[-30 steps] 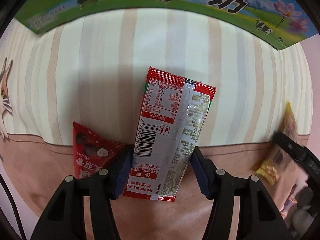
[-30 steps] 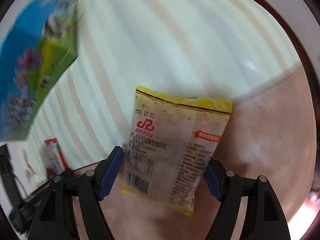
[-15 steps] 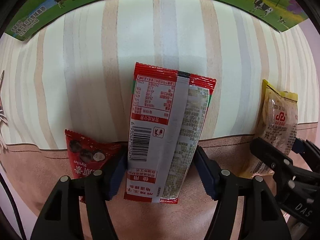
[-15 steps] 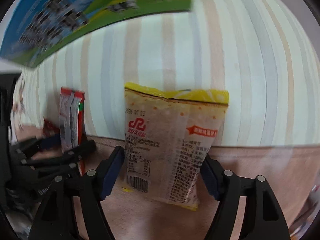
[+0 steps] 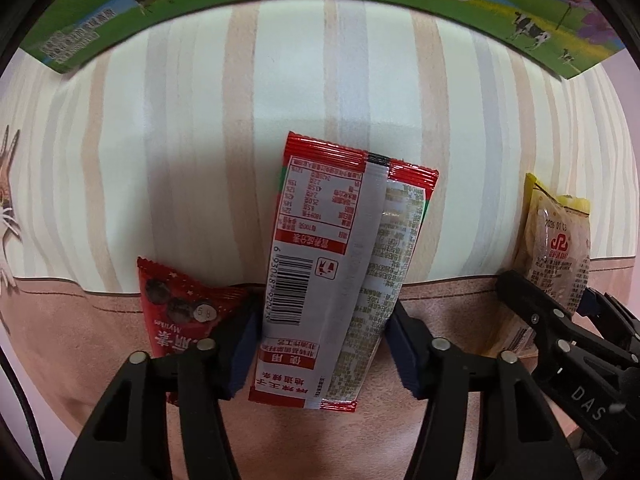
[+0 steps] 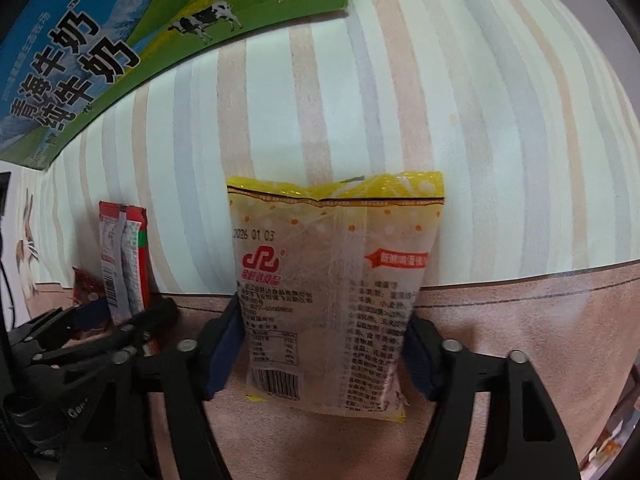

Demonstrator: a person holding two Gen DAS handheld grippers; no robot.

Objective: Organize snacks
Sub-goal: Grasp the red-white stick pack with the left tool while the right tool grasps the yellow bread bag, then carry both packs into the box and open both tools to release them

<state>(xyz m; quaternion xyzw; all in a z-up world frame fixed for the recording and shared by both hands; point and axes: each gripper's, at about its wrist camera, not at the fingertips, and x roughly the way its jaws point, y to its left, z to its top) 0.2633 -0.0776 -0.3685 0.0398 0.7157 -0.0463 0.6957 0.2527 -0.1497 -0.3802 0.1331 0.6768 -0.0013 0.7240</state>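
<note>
- My left gripper (image 5: 322,344) is clamped on a long red-and-silver foil snack packet (image 5: 344,276); its blue pads press the packet's lower part from both sides, with the barcode and nutrition panel facing me.
- That packet runs from about 6 o'clock up toward 12 in the left wrist view, its crimped red top edge over the striped cream, beige and grey tablecloth (image 5: 200,140).
- A small red triangular snack pouch (image 5: 176,312) with dark round sweets printed on it lies at about 8 o'clock, partly under my left gripper's left finger and just beside the long packet.
- My right gripper (image 6: 324,356) is closed on a yellow-topped translucent snack bag (image 6: 336,288) printed with a red logo and the date 2026 01 03; the pads grip its lower half, one on each side.
- In the right wrist view the bag stands at centre, its yellow sealed edge toward 12 o'clock and its barcode near 6.
- The two grippers are side by side: from the left camera the yellow bag shows at 3 o'clock, and from the right camera the red packet sits at 9 o'clock.
- A green-and-blue printed milk carton box (image 6: 120,32) with cows and large black Chinese lettering lies across 11 to 12 o'clock, beyond both snacks and apart from them.
- The cloth turns to a plain pinkish-brown band (image 6: 520,340) toward 6 o'clock, beneath both grippers.
</note>
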